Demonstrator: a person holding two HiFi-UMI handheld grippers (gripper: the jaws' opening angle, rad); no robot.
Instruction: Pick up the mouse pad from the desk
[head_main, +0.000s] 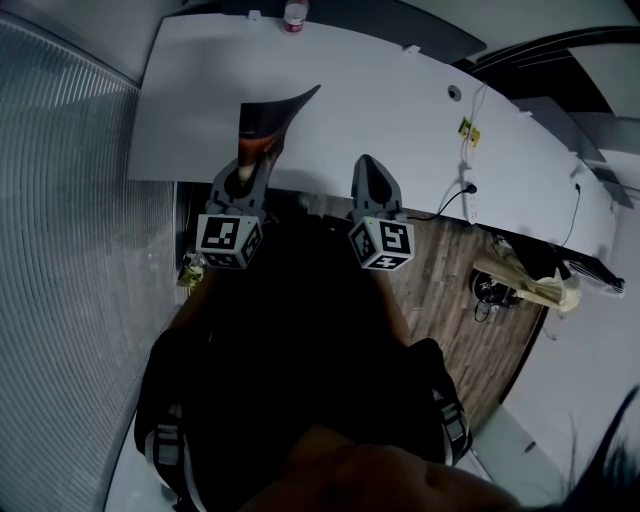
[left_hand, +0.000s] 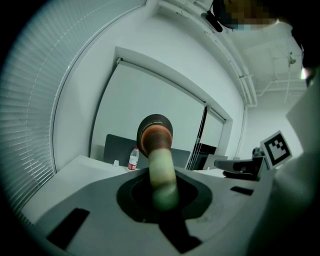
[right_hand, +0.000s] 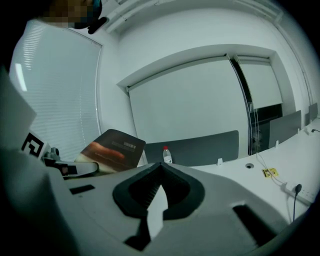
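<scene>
Left hand-held gripper (head_main: 248, 160) clamps near edge of mouse pad (head_main: 270, 112).

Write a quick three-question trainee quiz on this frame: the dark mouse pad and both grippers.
1. True or false: the dark, thin rectangular mouse pad lies flat on the white desk.
2. Short answer: how do the jaws of the right gripper stand?
3. Which one holds the mouse pad? A. left gripper B. right gripper C. neither

Key: 1 false, it is held up off the desk; 2 shut, with nothing between them; 3 A.
</scene>
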